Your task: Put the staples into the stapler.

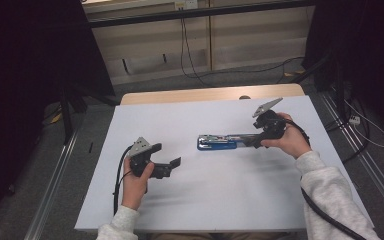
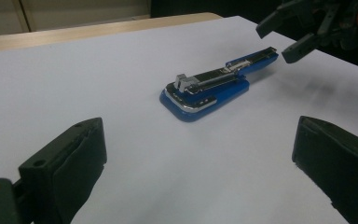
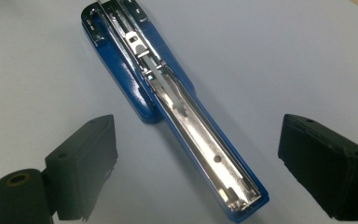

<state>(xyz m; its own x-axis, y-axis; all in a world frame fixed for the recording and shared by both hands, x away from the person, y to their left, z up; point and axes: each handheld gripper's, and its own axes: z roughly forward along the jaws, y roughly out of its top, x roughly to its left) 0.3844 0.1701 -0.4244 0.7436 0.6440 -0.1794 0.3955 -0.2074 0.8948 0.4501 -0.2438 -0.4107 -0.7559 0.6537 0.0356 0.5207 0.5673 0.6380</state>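
A blue stapler (image 1: pixel 219 142) lies swung open flat on the white table top (image 1: pixel 205 195), its metal staple channel facing up (image 3: pixel 200 135). My right gripper (image 1: pixel 252 141) hovers open at the stapler's right end, jaws apart on either side of the long arm (image 3: pixel 198 154), not touching it. My left gripper (image 1: pixel 176 164) is open to the left of the stapler, a short way off, with nothing between its jaws (image 2: pixel 198 163). From the left gripper view the stapler (image 2: pixel 212 88) lies ahead and the right gripper (image 2: pixel 279 39) hangs just beyond its far end.
A wooden strip (image 1: pixel 210 94) borders the table's far edge. Cables (image 1: pixel 190 55) trail over the floor behind. Metal rails (image 1: pixel 55 185) run along both sides of the table. Dark curtains hang at left and right.
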